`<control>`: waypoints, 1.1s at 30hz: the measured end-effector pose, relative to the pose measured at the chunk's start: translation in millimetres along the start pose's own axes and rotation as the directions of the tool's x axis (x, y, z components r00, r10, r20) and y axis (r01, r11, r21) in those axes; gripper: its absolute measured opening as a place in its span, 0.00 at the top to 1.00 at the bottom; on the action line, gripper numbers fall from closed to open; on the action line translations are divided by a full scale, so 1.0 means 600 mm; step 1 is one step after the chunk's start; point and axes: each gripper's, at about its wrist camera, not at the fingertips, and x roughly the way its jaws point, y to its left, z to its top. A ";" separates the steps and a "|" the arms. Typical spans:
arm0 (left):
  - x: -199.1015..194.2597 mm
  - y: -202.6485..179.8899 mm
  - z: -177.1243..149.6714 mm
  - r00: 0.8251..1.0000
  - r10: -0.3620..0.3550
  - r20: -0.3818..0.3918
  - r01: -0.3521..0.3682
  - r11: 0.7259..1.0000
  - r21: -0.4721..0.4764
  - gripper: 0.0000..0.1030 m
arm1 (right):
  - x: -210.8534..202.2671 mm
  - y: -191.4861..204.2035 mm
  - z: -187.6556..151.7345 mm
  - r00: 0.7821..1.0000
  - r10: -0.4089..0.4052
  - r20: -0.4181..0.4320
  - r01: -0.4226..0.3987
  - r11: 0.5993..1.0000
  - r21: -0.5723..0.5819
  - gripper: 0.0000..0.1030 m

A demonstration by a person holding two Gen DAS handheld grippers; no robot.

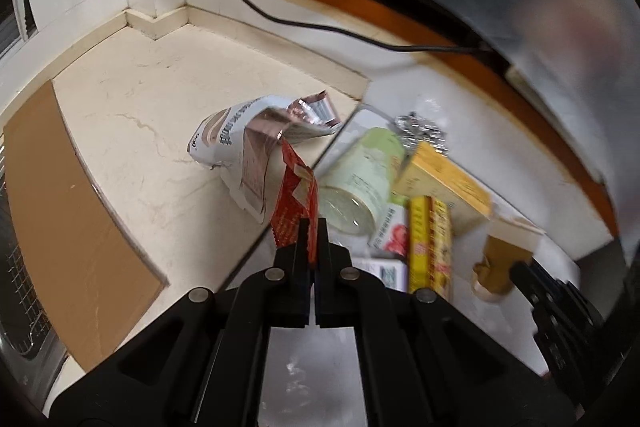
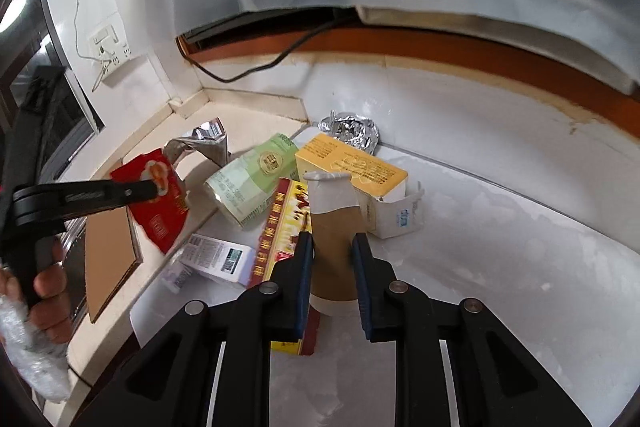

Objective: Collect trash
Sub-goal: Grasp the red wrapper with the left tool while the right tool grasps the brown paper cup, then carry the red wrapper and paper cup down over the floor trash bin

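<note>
Right wrist view, far left of frame: the left gripper (image 2: 154, 187) enters level from the left edge, fingers clenched on a red wrapper (image 2: 160, 205) that hangs clear of the counter (image 2: 120, 303). Below it, a brown cardboard sheet (image 2: 108, 255) lies flat on the counter. Centre left: a silver-lined snack bag (image 2: 200, 143) sits behind, and a green-labelled cup (image 2: 252, 179) lies on its side. Lower centre: a red-and-yellow box (image 2: 280, 239) lies beside a small white box (image 2: 216, 259). Centre: the right gripper (image 2: 332, 247) grasps a brown paper cup (image 2: 332, 227), one finger on each side, touching. Right of centre: a yellow carton (image 2: 352, 167), a torn white box (image 2: 400, 219) and crumpled foil (image 2: 352, 131) rest on a white tray (image 2: 500, 227).

Left wrist view confirms the left gripper (image 1: 314, 227) pinching the red wrapper (image 1: 294, 199) over the tray edge.
</note>
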 end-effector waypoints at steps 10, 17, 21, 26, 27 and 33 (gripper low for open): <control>-0.126 0.049 -0.080 0.984 -0.177 -0.025 0.179 0.978 0.110 1.00 | -0.118 0.053 -0.044 0.992 -0.105 0.075 0.101 0.994 0.052 0.82; -0.200 0.104 -0.158 0.959 -0.261 -0.111 0.280 0.931 0.233 1.00 | -0.217 0.156 -0.126 0.982 -0.158 0.102 0.142 0.979 0.144 0.82; -0.215 0.136 -0.215 0.943 -0.279 -0.179 0.322 0.900 0.294 1.00 | -0.245 0.226 -0.191 0.982 -0.169 0.087 0.152 0.972 0.177 0.82; -0.204 0.158 -0.288 0.923 -0.270 -0.273 0.354 0.873 0.336 1.00 | -0.248 0.299 -0.286 0.990 -0.144 0.011 0.138 0.966 0.218 0.82; -0.199 0.161 -0.304 0.917 -0.267 -0.295 0.362 0.868 0.340 1.00 | -0.245 0.310 -0.304 0.990 -0.141 -0.012 0.140 0.966 0.219 0.82; -0.132 0.159 -0.397 0.887 -0.215 -0.408 0.369 0.863 0.347 1.00 | -0.213 0.342 -0.409 0.985 -0.100 -0.143 0.130 0.967 0.219 0.82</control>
